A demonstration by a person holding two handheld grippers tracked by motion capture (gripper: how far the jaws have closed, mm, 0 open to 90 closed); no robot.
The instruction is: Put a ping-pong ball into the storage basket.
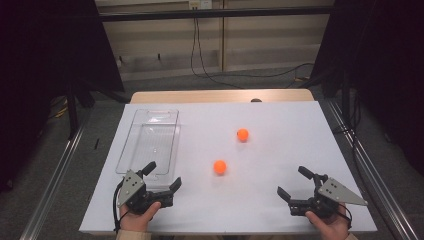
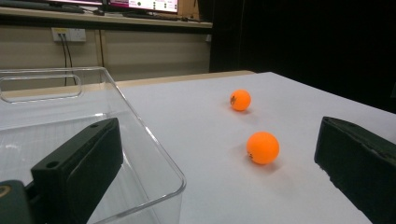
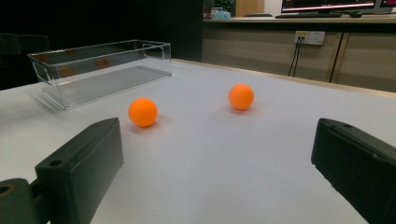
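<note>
Two orange balls lie on the white table: the near ball (image 1: 220,167) (image 2: 263,147) (image 3: 143,112) at the middle and the far ball (image 1: 242,134) (image 2: 240,100) (image 3: 241,96) beyond it. A clear plastic bin (image 1: 150,140) (image 2: 154,154) (image 3: 100,63) stands empty at the left. My left gripper (image 1: 163,176) (image 2: 215,172) rests open at the front left, just off the bin's near end. At the front right my right gripper (image 1: 295,181) (image 3: 217,172) is open too, with nothing between its jaws. Both balls lie ahead of the jaws, apart from them.
The white table (image 1: 280,150) ends at a wooden strip at the back. Metal rails run along both sides on the floor. Cables hang by the back wall. Dark curtains stand at the far left and far right.
</note>
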